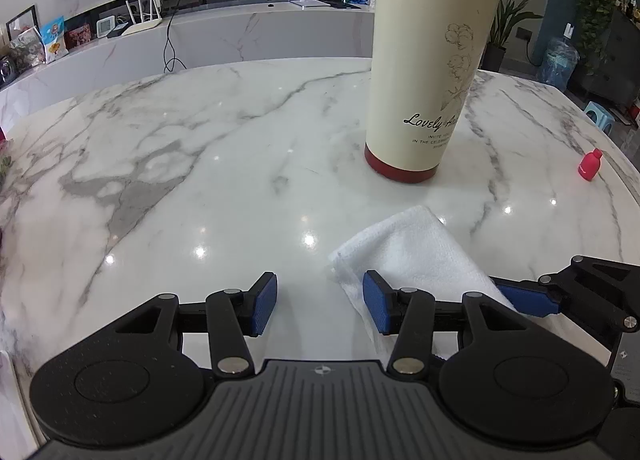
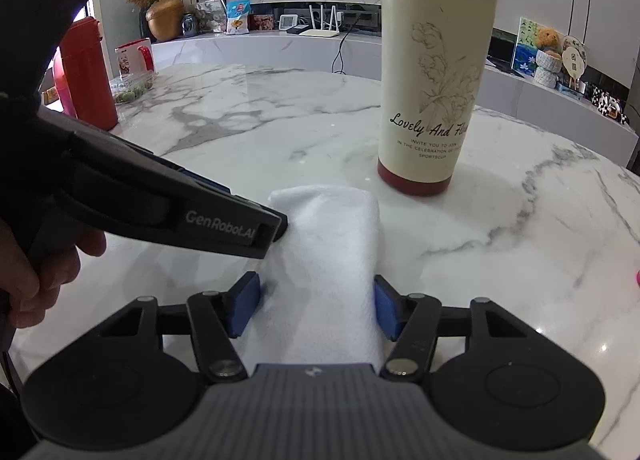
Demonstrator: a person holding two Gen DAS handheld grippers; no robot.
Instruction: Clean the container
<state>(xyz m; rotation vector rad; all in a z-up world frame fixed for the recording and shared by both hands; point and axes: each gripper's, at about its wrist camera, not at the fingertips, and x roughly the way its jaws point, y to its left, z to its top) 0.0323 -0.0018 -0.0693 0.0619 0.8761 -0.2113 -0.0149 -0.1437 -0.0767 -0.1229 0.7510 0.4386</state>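
The cream tumbler [image 2: 436,75] with its red lid and base stands upright on the marble counter [image 2: 248,131], ahead of both tools and slightly to the right. Just in front of it lies the folded white cloth [image 2: 332,244], its long axis running from the tumbler back toward the right hand-held gripper [image 2: 316,308], whose jaws stand apart astride the cloth's near end, not yet pinching. The left hand-held gripper [image 1: 320,308] sits beside the cloth's left edge, jaws apart and empty. The right looks nearer for the pickup.
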